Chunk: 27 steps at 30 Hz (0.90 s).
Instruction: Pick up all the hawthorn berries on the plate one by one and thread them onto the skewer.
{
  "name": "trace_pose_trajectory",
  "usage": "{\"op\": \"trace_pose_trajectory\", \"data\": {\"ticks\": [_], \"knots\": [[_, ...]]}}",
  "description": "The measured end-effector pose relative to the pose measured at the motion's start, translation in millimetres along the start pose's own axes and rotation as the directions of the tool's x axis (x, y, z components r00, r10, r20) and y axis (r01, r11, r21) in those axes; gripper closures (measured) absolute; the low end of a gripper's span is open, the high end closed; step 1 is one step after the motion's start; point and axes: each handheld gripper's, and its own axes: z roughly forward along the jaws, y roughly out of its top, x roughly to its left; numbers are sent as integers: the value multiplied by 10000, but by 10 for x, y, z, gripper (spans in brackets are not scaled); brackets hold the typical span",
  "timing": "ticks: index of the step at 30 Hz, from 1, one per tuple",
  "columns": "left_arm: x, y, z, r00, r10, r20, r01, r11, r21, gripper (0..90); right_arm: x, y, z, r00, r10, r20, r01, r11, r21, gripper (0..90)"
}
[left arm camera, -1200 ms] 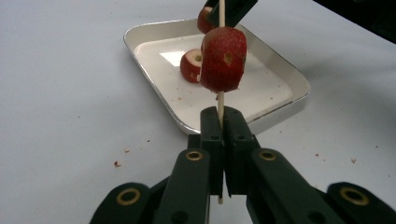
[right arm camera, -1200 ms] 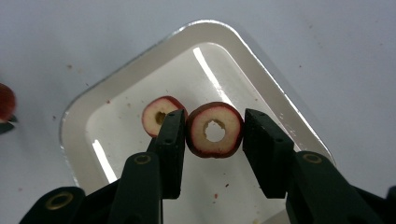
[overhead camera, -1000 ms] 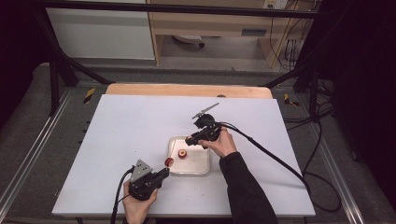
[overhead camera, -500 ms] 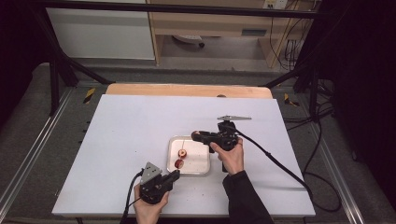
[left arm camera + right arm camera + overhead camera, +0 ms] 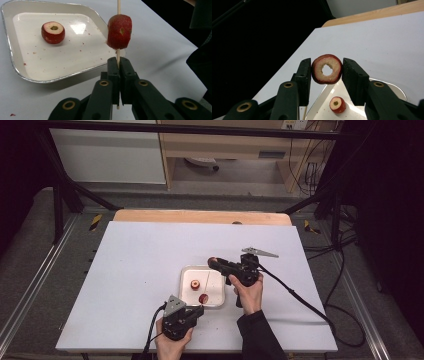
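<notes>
Left claw [image 5: 118,65] clenched on skewer [image 5: 118,6] bearing fruit piece [image 5: 119,32] | right claw [image 5: 326,71] grasping cored ring [image 5: 327,69], lifted off tray [image 5: 220,302], now swung beside skewer | threading likely next

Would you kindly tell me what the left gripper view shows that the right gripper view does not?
The left gripper view alone shows the left gripper shut on a thin wooden skewer that runs through a red cored fruit piece.

The right gripper view alone shows the right gripper shut on a red fruit ring with a hollow centre, and the table's wooden far edge.

Both show the white rounded-square tray on the white table, with a red cored fruit piece lying in it.
</notes>
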Motion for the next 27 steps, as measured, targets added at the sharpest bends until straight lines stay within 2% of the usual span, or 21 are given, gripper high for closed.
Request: {"op": "trace_pose_trajectory", "data": {"ticks": [10,27], "knots": [[-6,56,33,9999,-110,65,110,9999,5,879,46,-45,-22,9990,-410,-170,403,9983,-410,606],[-2,54,13,10000,-83,22,83,9999,-99,879,57,-55,-29,9986,-470,-226,461,9982,-395,606]]}}
